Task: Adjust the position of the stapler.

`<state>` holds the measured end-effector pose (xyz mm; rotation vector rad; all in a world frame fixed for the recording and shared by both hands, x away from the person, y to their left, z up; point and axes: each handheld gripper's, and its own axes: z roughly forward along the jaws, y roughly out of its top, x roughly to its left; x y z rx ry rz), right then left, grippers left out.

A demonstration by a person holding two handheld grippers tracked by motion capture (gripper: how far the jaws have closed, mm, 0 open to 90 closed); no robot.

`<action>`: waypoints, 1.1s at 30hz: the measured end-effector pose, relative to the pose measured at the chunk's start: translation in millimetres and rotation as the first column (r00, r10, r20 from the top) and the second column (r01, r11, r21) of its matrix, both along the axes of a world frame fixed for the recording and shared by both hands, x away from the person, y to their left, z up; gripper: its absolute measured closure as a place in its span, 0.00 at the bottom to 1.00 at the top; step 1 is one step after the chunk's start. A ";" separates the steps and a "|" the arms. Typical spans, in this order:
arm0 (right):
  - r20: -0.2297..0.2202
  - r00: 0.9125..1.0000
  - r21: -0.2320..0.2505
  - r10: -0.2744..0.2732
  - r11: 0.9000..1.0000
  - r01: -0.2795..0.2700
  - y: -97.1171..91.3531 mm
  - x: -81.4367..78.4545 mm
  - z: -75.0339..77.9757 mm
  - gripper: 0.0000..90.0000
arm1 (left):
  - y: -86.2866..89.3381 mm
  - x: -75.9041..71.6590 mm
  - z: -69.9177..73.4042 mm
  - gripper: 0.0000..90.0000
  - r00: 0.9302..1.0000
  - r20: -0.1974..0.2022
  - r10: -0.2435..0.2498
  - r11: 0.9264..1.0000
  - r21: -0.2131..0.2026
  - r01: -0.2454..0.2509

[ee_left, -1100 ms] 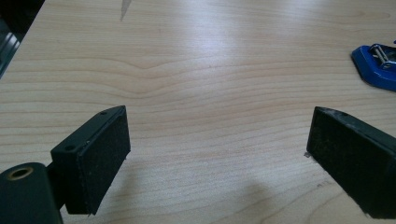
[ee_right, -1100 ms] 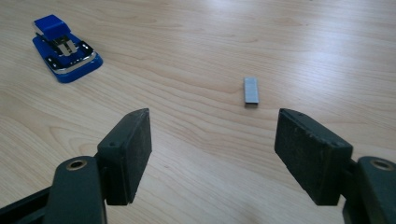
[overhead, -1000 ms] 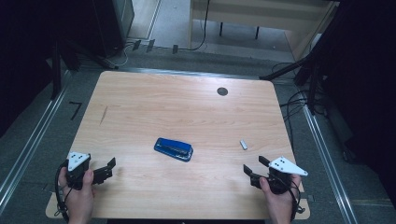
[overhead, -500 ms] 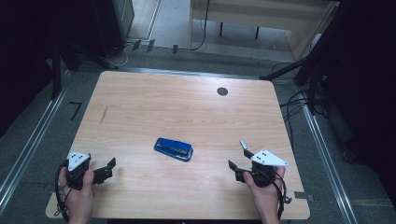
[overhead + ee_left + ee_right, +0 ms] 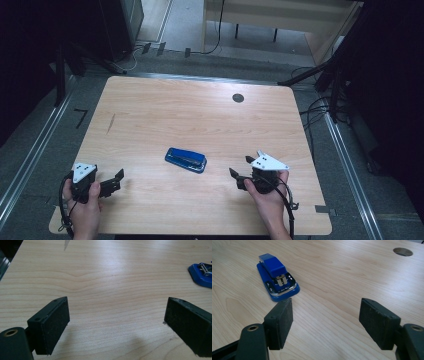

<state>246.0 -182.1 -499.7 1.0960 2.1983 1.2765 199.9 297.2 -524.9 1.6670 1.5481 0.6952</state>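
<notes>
High view: blue stapler (image 5: pixel 186 160) lies flat near mid-bench (image 5: pixel 200 115), a bit toward the person's edge, between the two claws. Left claw (image 5: pixel 114 181) sits near the left front corner, well apart from the stapler. Right claw (image 5: pixel 240 175) is to the stapler's right, near it, not touching. Dark round hole (image 5: pixel 238 98) at the far side of the bench

Right claw view gives what the high view can't: stapler (image 5: pixel 277 277) close up, metal head end facing the camera, just past the left pad, with a gap. Jaws wide apart, nothing between them

Left claw view: stapler (image 5: pixel 202 273) clipped at the right edge. Jaws wide apart over bare wood, holding nothing
</notes>
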 end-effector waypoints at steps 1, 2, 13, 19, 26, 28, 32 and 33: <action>0.002 1.000 0.000 0.004 1.000 -0.004 2.3 1.1 0.0 0.31 | 0.0 0.0 0.0 0.07 1.000 0.000 0.000 1.000 0.000 0.000; 0.000 1.000 -0.004 0.011 1.000 -0.011 6.9 3.3 0.6 0.31 | -0.1 0.0 -0.1 0.07 1.000 0.001 0.001 1.000 0.001 -0.001; 0.002 0.999 -0.011 0.032 0.999 -0.032 26.9 14.5 1.8 0.31 | 0.5 0.1 -0.1 0.07 1.000 0.000 -0.003 1.000 -0.006 0.003; -0.004 0.999 -0.012 0.054 0.998 -0.054 39.0 19.9 4.3 0.31 | 0.6 0.1 -0.2 0.07 1.000 0.002 -0.003 1.000 -0.009 0.003; -0.025 0.997 -0.011 0.072 0.997 -0.073 50.3 28.7 3.0 0.31 | 0.8 -0.1 -0.1 0.07 1.000 0.003 -0.004 1.000 -0.011 0.004; -0.032 0.996 -0.012 0.081 0.997 -0.081 53.1 30.7 2.8 0.31 | 0.7 -0.1 -0.1 0.07 1.000 0.004 -0.004 1.000 -0.011 0.004; -0.033 0.995 -0.005 0.094 0.996 -0.094 56.4 33.7 1.8 0.34 | 0.7 -0.2 -0.1 0.07 1.000 0.004 -0.005 1.000 -0.010 0.005; -0.040 0.995 -0.004 0.093 0.996 -0.094 57.4 34.4 1.1 0.34 | 0.7 -0.2 -0.1 0.07 1.000 0.004 -0.005 1.000 -0.010 0.005</action>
